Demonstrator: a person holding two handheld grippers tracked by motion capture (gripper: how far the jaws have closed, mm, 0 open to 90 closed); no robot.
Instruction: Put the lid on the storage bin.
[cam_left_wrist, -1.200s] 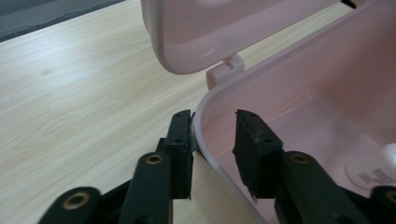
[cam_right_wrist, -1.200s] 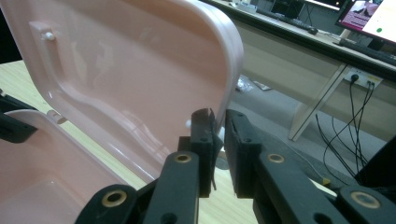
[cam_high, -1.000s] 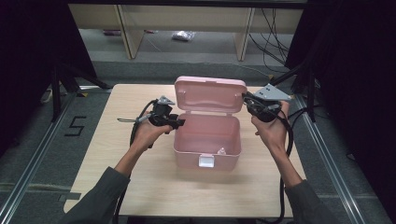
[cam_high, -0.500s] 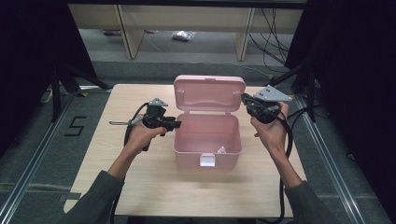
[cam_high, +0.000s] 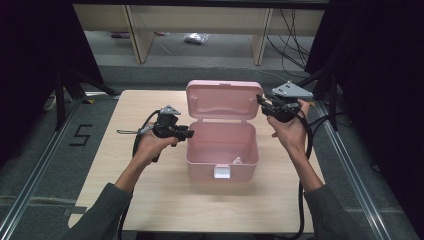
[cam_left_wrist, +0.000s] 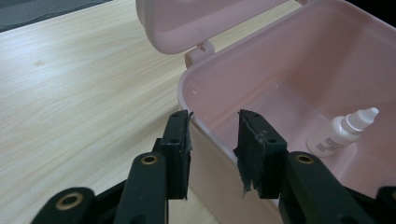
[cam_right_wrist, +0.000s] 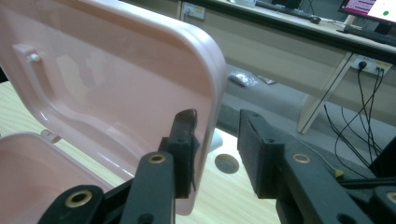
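Now right gripper (cam_high: 261, 101) fingers newly apart around lid (cam_high: 223, 100), left gripper (cam_high: 189, 134) fingers apart astride box wall (cam_left_wrist: 205, 135)

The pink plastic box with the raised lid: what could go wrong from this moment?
1. The right gripper has just been opening with the edge of the pink plastic lid between its jaws. The lid stands about upright, so once free it may drop shut.
2. The left gripper straddles the left wall of the pink plastic box with a visible gap. A falling lid could strike it, or jolt the light box and the small white dropper bottle inside.
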